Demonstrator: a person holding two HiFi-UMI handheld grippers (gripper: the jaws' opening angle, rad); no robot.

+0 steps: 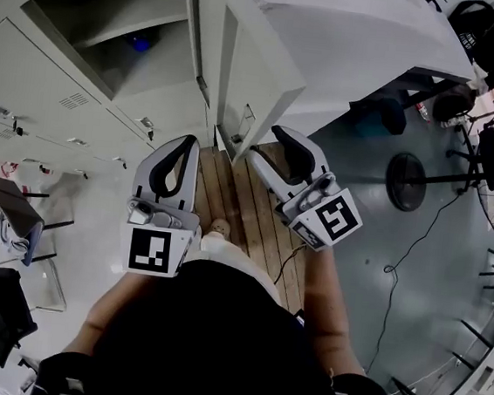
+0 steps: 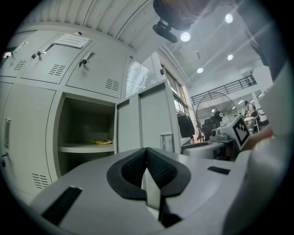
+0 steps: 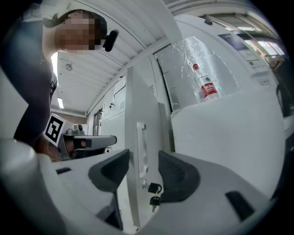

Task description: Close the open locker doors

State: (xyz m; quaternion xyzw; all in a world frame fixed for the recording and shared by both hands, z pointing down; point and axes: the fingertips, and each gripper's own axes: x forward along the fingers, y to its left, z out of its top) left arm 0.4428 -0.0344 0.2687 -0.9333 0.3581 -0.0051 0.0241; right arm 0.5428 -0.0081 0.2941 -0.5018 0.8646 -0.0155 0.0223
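Grey steel locker (image 2: 69,124) at nine o'clock in the left claw view stood open, its shelf (image 2: 85,148) carrying one flat yellow item (image 2: 102,142). Its pale door (image 3: 138,114) hung ajar at twelve o'clock from both claws, showing a recessed handle (image 3: 141,149) and a padlock with keys (image 3: 154,189). With parted jaws framing the door's edge, the right claw (image 3: 140,172) was released; the left claw (image 2: 147,163) was clenched, empty.

Locker door (image 3: 136,101) edge inside right claw (image 3: 143,160)
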